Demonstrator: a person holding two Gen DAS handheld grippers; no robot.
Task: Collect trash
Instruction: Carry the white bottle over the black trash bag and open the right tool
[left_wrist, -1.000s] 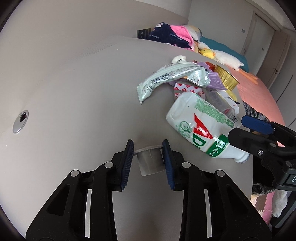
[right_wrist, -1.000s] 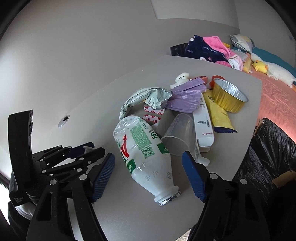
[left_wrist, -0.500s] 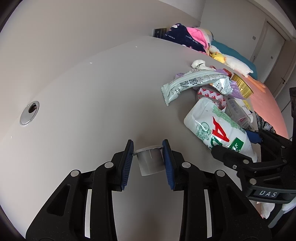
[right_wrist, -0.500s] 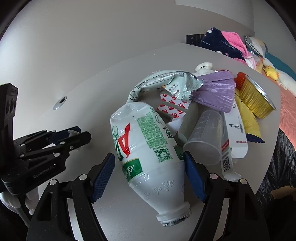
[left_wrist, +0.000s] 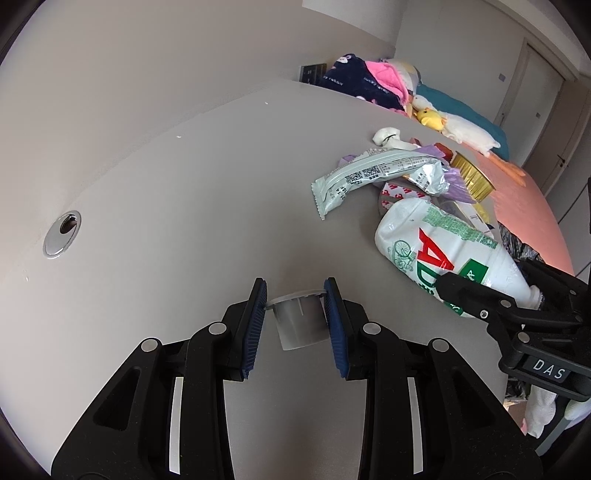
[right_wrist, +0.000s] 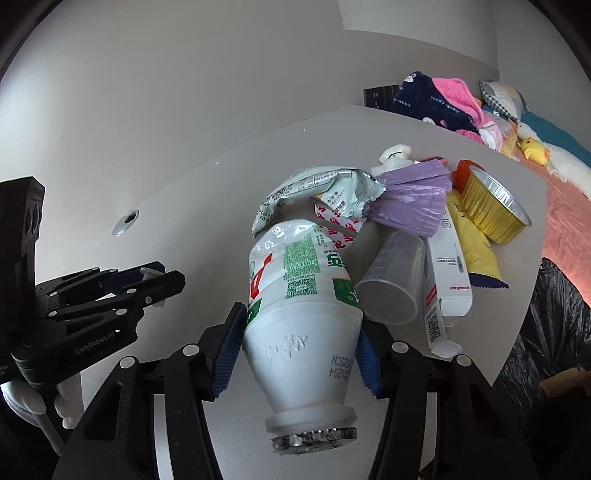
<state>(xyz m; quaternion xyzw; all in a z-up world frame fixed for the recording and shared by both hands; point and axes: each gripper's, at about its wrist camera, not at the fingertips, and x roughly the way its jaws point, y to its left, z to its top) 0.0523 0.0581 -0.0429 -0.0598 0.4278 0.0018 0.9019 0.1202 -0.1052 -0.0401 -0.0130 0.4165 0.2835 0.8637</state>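
On a grey table (left_wrist: 184, 177) lies a pile of trash. My left gripper (left_wrist: 295, 291) is shut on a small grey plastic cup (left_wrist: 299, 323), held just above the tabletop. A white drink bottle (right_wrist: 295, 295) with a red and green label lies on its side, foil-sealed mouth towards me. My right gripper (right_wrist: 301, 321) has its jaws closing around the bottle's shoulder, and both blue pads touch its sides. In the left wrist view the bottle (left_wrist: 436, 240) sits to the right with the right gripper (left_wrist: 491, 295) on it.
Behind the bottle lie a clear plastic cup (right_wrist: 391, 280), a silver-green wrapper (right_wrist: 317, 188), a purple bag (right_wrist: 410, 199), a white carton (right_wrist: 448, 266), a yellow packet (right_wrist: 476, 247) and a gold foil tray (right_wrist: 491, 206). A black bag (right_wrist: 546, 325) hangs past the table's right edge. A metal grommet (left_wrist: 62, 232) sits far left.
The right gripper moved forward around the white bottle and its jaws narrowed onto it. The left gripper kept hold of the grey cup and stayed where it was.
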